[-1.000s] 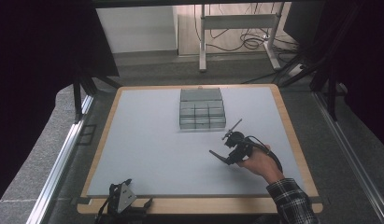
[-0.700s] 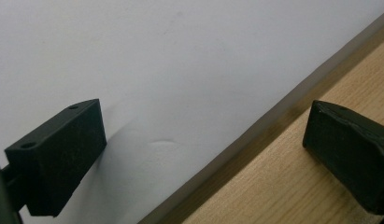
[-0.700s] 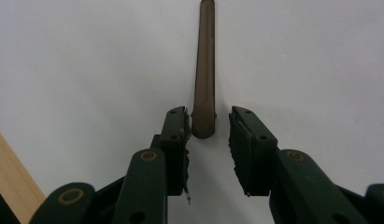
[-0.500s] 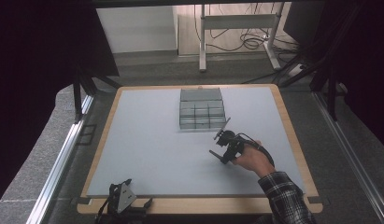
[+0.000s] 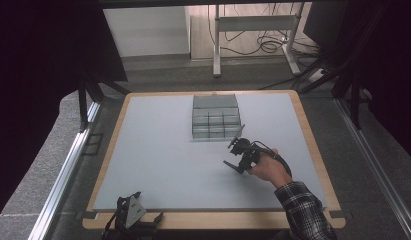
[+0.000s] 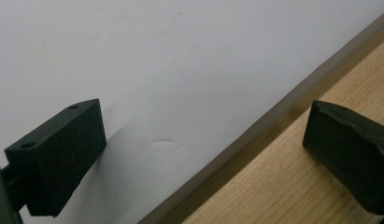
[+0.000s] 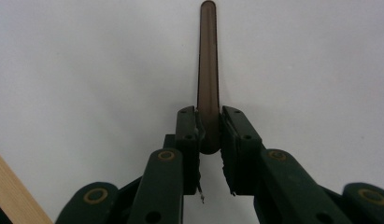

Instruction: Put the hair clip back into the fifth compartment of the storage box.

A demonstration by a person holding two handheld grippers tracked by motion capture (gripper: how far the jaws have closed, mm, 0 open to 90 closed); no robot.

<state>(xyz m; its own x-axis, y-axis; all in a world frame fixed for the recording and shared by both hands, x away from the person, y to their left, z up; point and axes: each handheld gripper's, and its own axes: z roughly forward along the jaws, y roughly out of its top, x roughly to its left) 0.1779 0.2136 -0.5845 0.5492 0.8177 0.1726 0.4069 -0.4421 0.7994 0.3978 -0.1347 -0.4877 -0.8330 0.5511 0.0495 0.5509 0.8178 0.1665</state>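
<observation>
The right gripper (image 7: 209, 135) has just closed its fingers on one end of a thin brown stick (image 7: 208, 60), at the centre right of the high view, beside the grey organiser tray (image 5: 215, 117). The grasp is near the end, so the stick may swing or slip. It looks long, flat and rounded at the tip. The left gripper (image 6: 203, 154) lies released at the table (image 5: 158, 165) edge.

The high camera looks forward and down over my table (image 5: 158, 165). My gripper cameras sit close above its grey mat (image 6: 180, 56), which all views share.
</observation>
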